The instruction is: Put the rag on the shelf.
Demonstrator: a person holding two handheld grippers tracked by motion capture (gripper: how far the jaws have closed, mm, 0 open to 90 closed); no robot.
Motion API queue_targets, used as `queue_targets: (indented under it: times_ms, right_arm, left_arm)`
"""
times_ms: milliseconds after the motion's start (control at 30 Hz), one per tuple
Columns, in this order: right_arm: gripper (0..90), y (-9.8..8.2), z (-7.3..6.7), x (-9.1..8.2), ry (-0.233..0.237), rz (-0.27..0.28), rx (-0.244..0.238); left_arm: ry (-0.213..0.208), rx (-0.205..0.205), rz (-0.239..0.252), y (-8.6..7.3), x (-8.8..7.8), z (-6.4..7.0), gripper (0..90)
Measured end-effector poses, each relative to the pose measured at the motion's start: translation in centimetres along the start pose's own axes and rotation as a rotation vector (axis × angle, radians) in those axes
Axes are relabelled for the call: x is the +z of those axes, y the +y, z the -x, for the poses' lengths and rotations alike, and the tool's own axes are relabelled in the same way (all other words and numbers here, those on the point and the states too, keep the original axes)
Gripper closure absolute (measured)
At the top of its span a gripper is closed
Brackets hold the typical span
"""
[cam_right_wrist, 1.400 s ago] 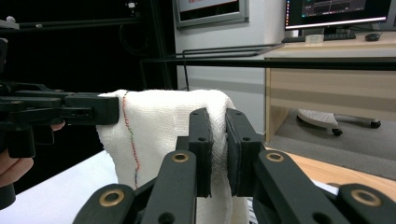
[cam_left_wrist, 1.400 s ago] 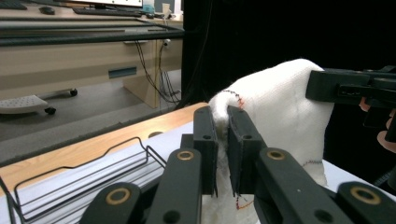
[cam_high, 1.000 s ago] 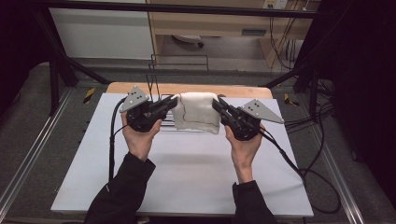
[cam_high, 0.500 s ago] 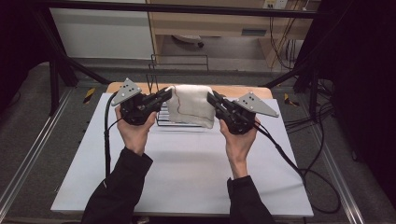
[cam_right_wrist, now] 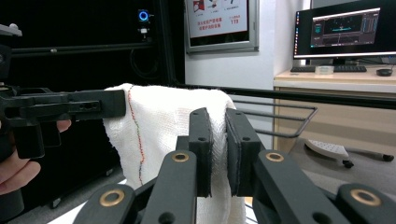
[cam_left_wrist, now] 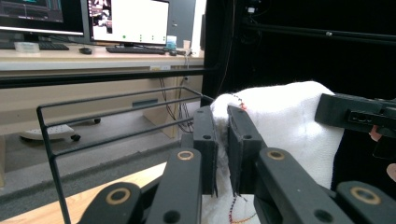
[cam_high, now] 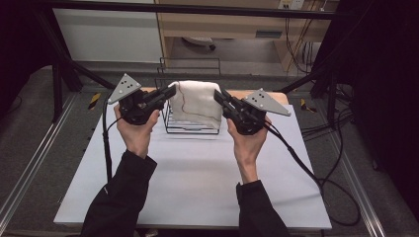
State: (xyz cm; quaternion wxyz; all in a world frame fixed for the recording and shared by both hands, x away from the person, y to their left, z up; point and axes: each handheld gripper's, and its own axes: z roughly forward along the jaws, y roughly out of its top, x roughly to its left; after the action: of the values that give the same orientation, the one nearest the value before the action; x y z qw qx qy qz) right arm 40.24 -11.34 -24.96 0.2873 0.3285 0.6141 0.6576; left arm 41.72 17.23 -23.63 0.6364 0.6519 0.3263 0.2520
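wire rack [cam_high: 190, 126] under towel [cam_high: 197, 101], both grippers clamped

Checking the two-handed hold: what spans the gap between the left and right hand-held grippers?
In the high view, the white towel stretches between the left hand-held gripper and right hand-held gripper, each shut on a top corner, above the black wire rack.

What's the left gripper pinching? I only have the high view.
Observer: In the left gripper view, the left gripper is shut on a corner of the white towel.
Operator: And the right?
Observer: The right gripper is shut on the opposite edge of the towel.
Operator: Any markings on the towel?
Observer: A red and dark stitched line runs down it in the right gripper view, and the black wire rack stands beside it.
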Motion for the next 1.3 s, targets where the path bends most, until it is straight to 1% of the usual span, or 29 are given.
queue_targets:
  times_ms: [233, 333, 567, 600, 800, 867, 1000, 1133, 1233, 1300]
  right_arm:
    - [82.3, 1.0, -0.2, 0.7, 0.001, 0.014, -0.009]
    - [82.3, 1.4, -0.3, 1.0, 0.001, 0.020, -0.013]
    - [82.4, 2.7, -0.6, 1.8, 0.000, 0.040, -0.034]
    - [82.4, 2.8, -0.6, 1.9, 0.001, 0.043, -0.031]
    - [82.3, 3.5, -0.6, 2.7, -0.002, 0.050, -0.033]
    - [82.4, 3.8, -0.5, 2.9, -0.002, 0.055, -0.034]
    - [82.4, 4.5, -0.4, 3.5, -0.006, 0.059, -0.038]
    - [82.4, 5.1, -0.4, 4.0, -0.001, 0.068, -0.042]
    - [82.4, 5.6, -0.3, 4.4, -0.002, 0.069, -0.044]
    - [82.4, 5.9, -0.3, 4.6, 0.000, 0.074, -0.043]
  left_arm:
    - [0.007, -0.004, 0.025, 0.8, -0.2, -0.4, 83.0]
    - [0.011, 0.006, 0.034, 1.2, -0.4, -0.5, 83.0]
    - [0.020, 0.007, 0.063, 2.4, -0.6, -1.0, 82.9]
    - [0.023, 0.008, 0.066, 2.6, -0.6, -1.0, 83.0]
    - [0.034, 0.029, 0.068, 3.5, -0.4, -1.5, 82.9]
    - [0.031, 0.020, 0.075, 3.8, -0.3, -1.6, 83.0]
    - [0.041, 0.032, 0.076, 4.4, -0.2, -1.9, 83.0]
    - [0.039, 0.021, 0.084, 5.1, -0.1, -2.3, 83.0]
    - [0.049, 0.031, 0.083, 5.6, 0.1, -2.5, 83.0]
    - [0.050, 0.029, 0.087, 6.0, 0.2, -2.6, 83.0]
